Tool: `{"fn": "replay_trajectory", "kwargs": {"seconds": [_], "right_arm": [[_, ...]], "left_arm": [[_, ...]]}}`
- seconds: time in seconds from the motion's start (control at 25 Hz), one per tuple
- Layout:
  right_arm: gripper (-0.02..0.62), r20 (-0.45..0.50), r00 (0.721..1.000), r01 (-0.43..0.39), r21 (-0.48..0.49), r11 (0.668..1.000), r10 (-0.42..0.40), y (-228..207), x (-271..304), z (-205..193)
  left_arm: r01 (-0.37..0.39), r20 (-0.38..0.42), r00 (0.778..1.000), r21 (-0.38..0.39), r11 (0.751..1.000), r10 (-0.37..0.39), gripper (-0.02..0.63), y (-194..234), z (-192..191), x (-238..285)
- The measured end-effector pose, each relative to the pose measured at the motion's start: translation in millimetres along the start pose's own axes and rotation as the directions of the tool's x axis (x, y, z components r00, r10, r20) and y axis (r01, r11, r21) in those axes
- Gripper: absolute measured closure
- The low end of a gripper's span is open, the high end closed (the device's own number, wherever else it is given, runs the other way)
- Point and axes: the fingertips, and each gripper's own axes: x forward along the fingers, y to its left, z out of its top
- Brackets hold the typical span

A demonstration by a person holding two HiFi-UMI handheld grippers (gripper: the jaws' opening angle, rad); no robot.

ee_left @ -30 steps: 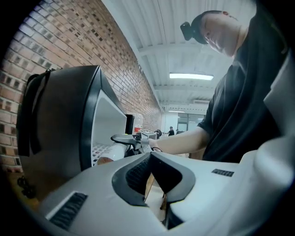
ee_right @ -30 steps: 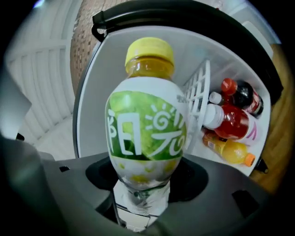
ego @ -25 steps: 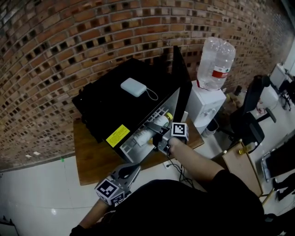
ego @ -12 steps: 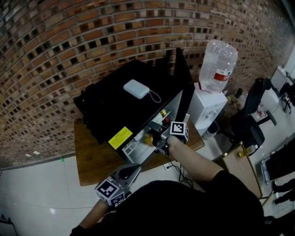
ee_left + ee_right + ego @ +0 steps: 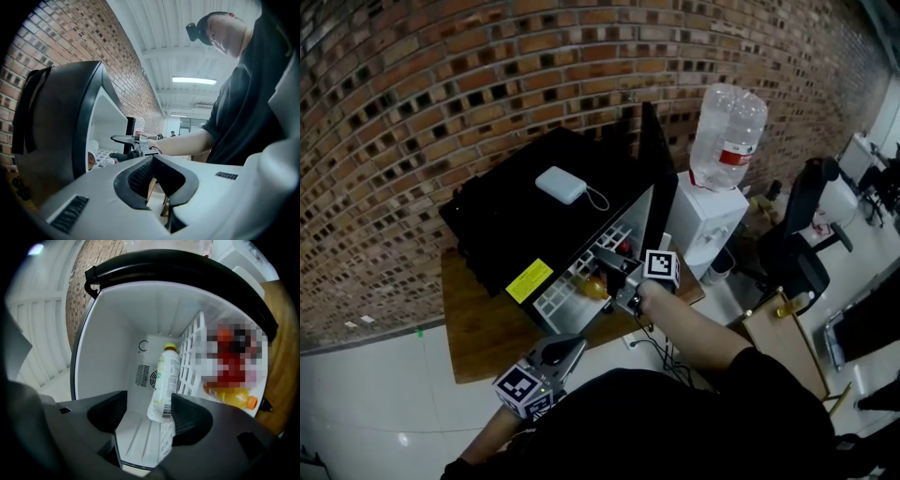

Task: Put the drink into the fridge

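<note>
A black mini fridge (image 5: 511, 211) stands on a wooden board with its door (image 5: 654, 159) swung open. Inside, in the right gripper view, a pale drink bottle with a yellow cap (image 5: 165, 378) rests against the white wire rack (image 5: 190, 362). My right gripper (image 5: 147, 404) is at the fridge mouth (image 5: 619, 281). Its jaws are closing, with the bottle's base between them close to the right jaw and a gap at the left one. My left gripper (image 5: 567, 349) hangs low in front of the board, shut and holding nothing (image 5: 153, 161).
An orange-capped juice bottle (image 5: 232, 397) and red items lie on the rack's other side. A white power bank (image 5: 561, 185) sits on top of the fridge. A water dispenser (image 5: 712, 220) and an office chair (image 5: 797, 248) stand to the right. A brick wall runs behind.
The pale bottle that showed at the fridge mouth by the right jaws is now out of sight in the head view. The left gripper has not moved.
</note>
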Motion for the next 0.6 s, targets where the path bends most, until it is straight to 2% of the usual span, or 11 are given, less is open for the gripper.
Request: {"fn": "replay_trajectory", "kwargs": {"seconds": [0.24,0.4,0.52,0.56,0.6], "right_arm": [[0.31,-0.015,1.0,-0.024,-0.06,0.998,0.024,5.5,-24.4,2.1],[0.33,-0.059,0.987,-0.154,-0.158,0.975,0.146,45.2,-65.8,-10.0],[0.331,-0.083,0.975,-0.223,-0.295,0.929,0.208,79.7,-116.4,-10.8],[0.333,-0.095,0.977,-0.215,-0.38,0.9,0.193,90.0,-137.9,-10.9],[0.336,-0.109,0.982,-0.19,-0.502,0.844,0.156,99.3,-162.8,-11.3]], "left_arm": [[0.035,-0.006,0.999,0.013,0.999,-0.035,0.609,-31.0,-4.4,27.4],[0.047,-0.015,0.999,0.035,0.998,-0.046,0.609,-51.6,-9.6,42.8],[0.062,-0.011,0.998,0.026,0.998,-0.062,0.609,-70.7,-9.8,61.2],[0.073,-0.004,0.997,0.014,0.997,-0.073,0.609,-80.4,-8.6,70.5],[0.086,0.006,0.996,0.001,0.996,-0.086,0.609,-90.7,-6.8,81.1]]}}
